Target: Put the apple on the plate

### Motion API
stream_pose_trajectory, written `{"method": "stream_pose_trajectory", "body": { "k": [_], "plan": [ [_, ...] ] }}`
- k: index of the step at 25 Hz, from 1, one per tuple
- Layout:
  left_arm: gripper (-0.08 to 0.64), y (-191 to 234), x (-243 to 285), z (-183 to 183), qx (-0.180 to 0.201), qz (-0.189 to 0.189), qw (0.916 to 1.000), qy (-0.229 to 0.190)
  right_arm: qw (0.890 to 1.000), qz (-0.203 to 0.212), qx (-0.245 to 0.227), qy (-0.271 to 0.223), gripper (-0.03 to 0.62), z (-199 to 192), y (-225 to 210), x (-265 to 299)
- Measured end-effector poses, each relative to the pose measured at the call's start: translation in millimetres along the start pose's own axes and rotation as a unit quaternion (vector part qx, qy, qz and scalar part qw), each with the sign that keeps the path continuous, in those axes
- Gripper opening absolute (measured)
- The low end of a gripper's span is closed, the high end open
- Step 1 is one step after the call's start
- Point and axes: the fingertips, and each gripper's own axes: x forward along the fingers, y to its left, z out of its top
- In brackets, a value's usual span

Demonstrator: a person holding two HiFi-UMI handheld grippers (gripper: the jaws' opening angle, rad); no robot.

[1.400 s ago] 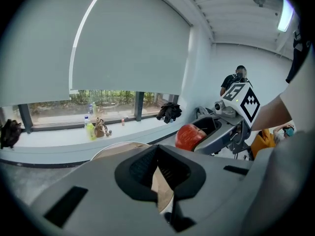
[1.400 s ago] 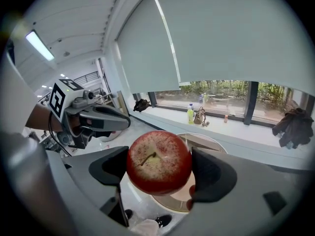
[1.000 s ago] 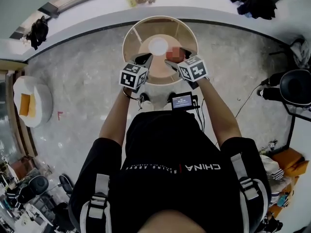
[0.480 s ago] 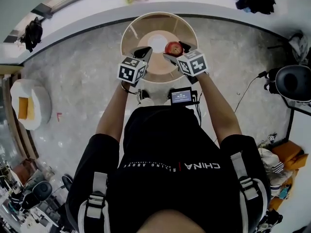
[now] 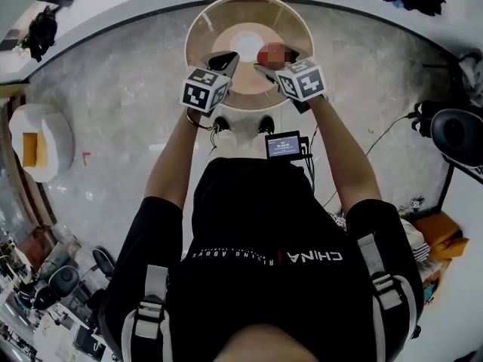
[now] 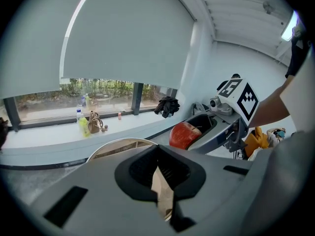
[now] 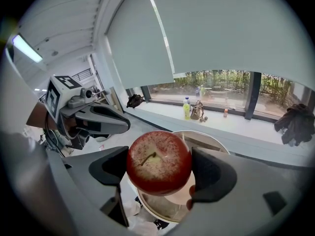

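Apple [image 7: 158,162] stays clamped in right gripper [image 5: 272,57] jaws, edging in over round table [image 5: 207,21], now airborne at 4 o'clock of white plate [image 5: 244,47]; left gripper [image 6: 160,181] jaws nearly together, empty; lowering and release still ahead

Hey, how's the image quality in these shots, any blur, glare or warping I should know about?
Head view: wide-angle warp bends the window ledge into an arc; a mosaic patch covers part of the apple. Right gripper view: the apple is sharp in the right claw, corners dark, a ceiling lamp glares upper left. Left gripper view: dark round border too.
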Motion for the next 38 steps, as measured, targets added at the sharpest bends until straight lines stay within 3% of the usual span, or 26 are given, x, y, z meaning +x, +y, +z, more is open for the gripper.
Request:
{"method": "stream_pose_trajectory", "body": {
  "k": [10, 19, 28, 38],
  "plan": [
    [0.018, 41, 78, -29, -0.018, -0.001, 0.9998, 0.013, 1.0, -0.001, -0.007, 0.019, 0.419, -25, -62, 90],
    [0.018, 108, 167, -97, -0.047, -0.003, 0.9989, 0.009, 0.999, -0.012, -0.009, 0.038, 0.419, -94, -118, 221],
    [0.018, 136, 230, -178, -0.065, 0.006, 0.9977, 0.018, 0.998, -0.011, -0.018, 0.051, 0.419, -155, -142, 309],
    [0.018, 166, 254, -208, -0.075, 0.032, 0.9965, 0.02, 0.998, -0.013, -0.025, 0.053, 0.419, -158, -151, 366]
  ]
}}
